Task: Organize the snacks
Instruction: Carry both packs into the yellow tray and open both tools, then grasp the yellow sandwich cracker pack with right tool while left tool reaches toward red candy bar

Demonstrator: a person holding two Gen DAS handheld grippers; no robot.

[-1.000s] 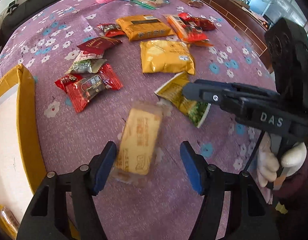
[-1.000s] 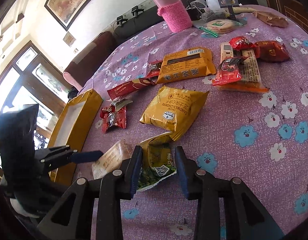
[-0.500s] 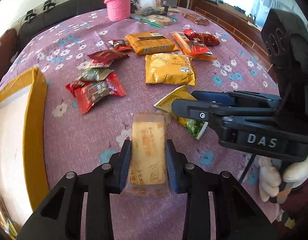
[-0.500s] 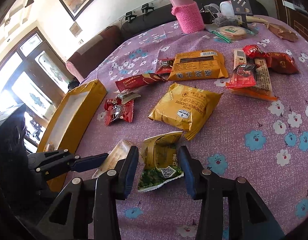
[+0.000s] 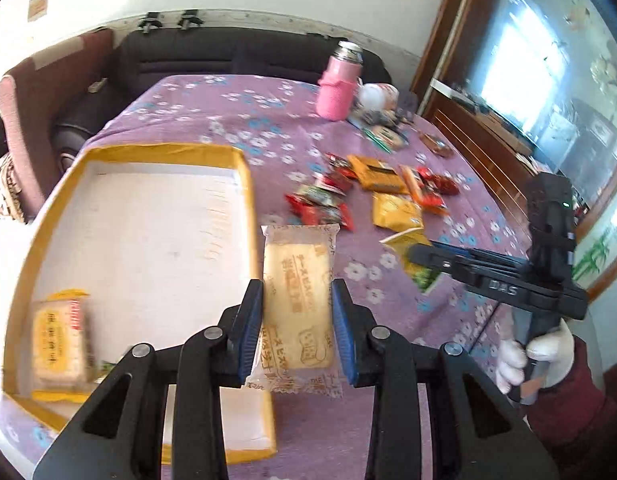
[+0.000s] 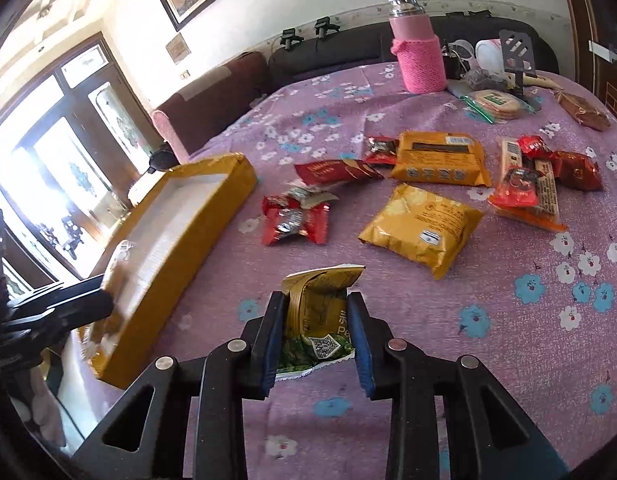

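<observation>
My left gripper [image 5: 297, 288] is shut on a pale biscuit packet [image 5: 296, 260] and holds it in the air beside the right rim of the yellow cardboard box [image 5: 246, 200]. Another biscuit packet [image 5: 60, 336] lies in the box's near left corner. My right gripper [image 6: 316, 300] is closing on a yellow-and-green snack packet [image 6: 314, 320], which buckles upward between the pads, just above the purple floral cloth [image 6: 508, 320]. In the left wrist view that gripper [image 5: 420, 256] is to the right, held by a white-gloved hand [image 5: 540, 352].
Loose snacks lie across the table: a yellow cracker pack [image 6: 420, 228], an orange pack [image 6: 440, 160], red candy wrappers [image 6: 296, 220] and red packets [image 6: 548, 172]. A pink-sleeved bottle [image 6: 420, 60] and clutter stand at the far edge. Dark sofas border the table.
The left jaws closed on the biscuit packet, lifted it off the cloth and swung it left to the box. The right jaws narrowed on the yellow-and-green packet and rose slightly.
</observation>
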